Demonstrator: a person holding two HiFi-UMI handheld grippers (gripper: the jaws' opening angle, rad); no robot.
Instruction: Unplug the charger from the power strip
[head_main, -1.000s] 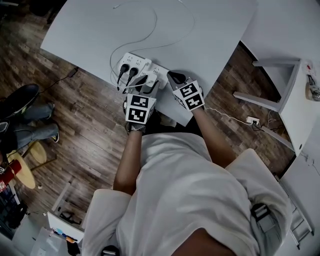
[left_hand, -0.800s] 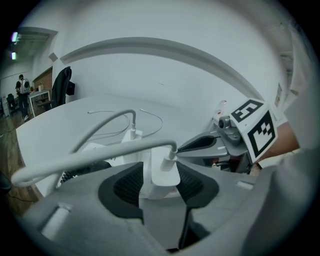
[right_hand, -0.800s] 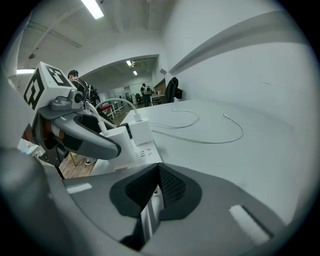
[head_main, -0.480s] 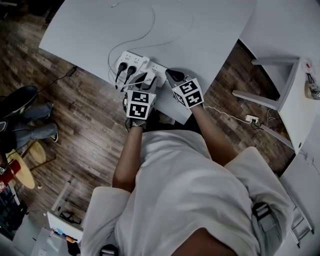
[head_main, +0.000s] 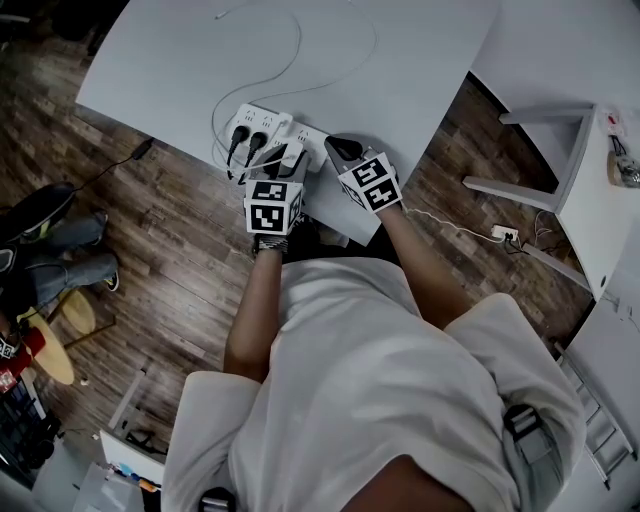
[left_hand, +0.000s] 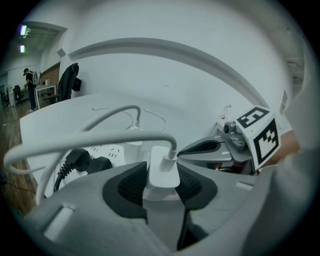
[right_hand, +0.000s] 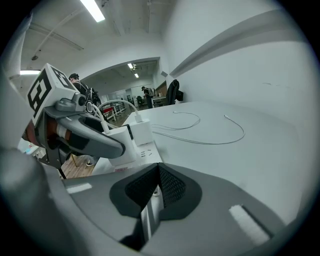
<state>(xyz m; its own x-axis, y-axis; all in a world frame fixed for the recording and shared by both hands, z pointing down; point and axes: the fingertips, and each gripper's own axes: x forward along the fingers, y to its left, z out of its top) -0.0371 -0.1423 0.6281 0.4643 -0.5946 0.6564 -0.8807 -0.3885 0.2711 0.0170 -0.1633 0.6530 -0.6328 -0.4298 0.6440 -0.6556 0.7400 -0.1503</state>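
Note:
A white power strip (head_main: 262, 120) lies near the table's front edge. A white charger (left_hand: 162, 167) with a white cable stands plugged into it. My left gripper (left_hand: 161, 175) has just been closing its jaws, and both dark pads (left_hand: 131, 184) now lie against the charger's sides. In the head view the left gripper (head_main: 288, 160) reaches the strip from the near side. My right gripper (right_hand: 159, 172) is shut with nothing between its jaws. The right gripper (head_main: 335, 148) has its tip at the strip's right end; whether it presses there I cannot tell.
Two black plugs (left_hand: 82, 161) sit in the strip's left end, and a second white adapter (left_hand: 133, 147) stands behind the held one. Loose white cables (head_main: 300, 60) trail over the white table (head_main: 400, 60). A white stool (head_main: 555, 150) stands to the right, above the wooden floor (head_main: 170, 250).
Both grippers keep their places at the power strip. Only the head view has drifted a little.

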